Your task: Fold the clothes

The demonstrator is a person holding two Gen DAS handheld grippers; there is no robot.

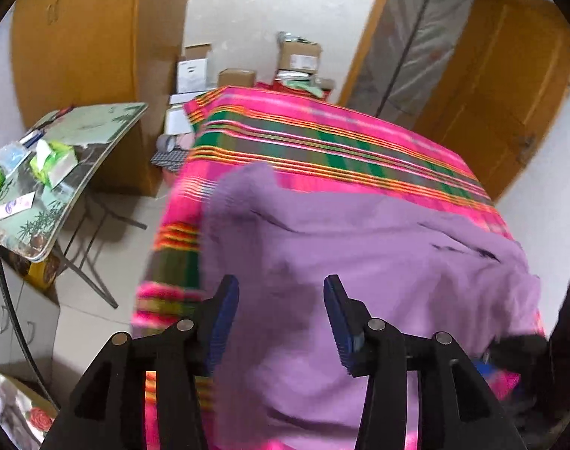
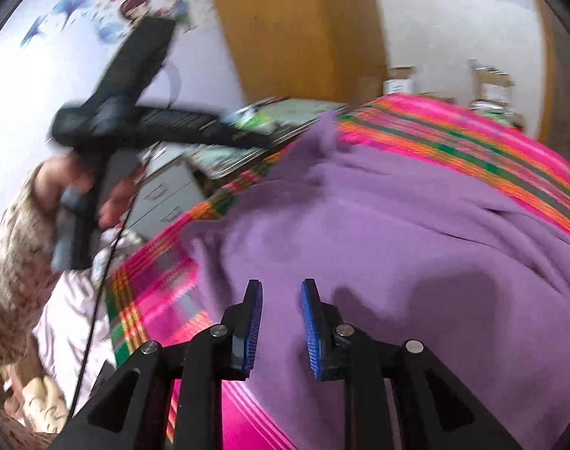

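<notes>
A purple garment (image 1: 359, 247) lies spread and rumpled on a bed covered by a pink, green and orange striped sheet (image 1: 322, 135). My left gripper (image 1: 281, 292) is open and empty, hovering above the garment's near left part. In the right wrist view the same garment (image 2: 397, 232) fills the middle, on the striped sheet (image 2: 472, 138). My right gripper (image 2: 282, 296) is open and empty above the garment's near edge. The left gripper's body (image 2: 135, 127), held in a hand, shows at the left of that view, above the bed's left side.
A folding table (image 1: 60, 172) with tissue packs stands left of the bed. Cardboard boxes (image 1: 299, 56) are stacked past the bed's far end. A wooden wardrobe (image 1: 82, 45) and a wooden door (image 1: 502, 86) flank the room. Grey drawers (image 2: 165, 195) stand beside the bed.
</notes>
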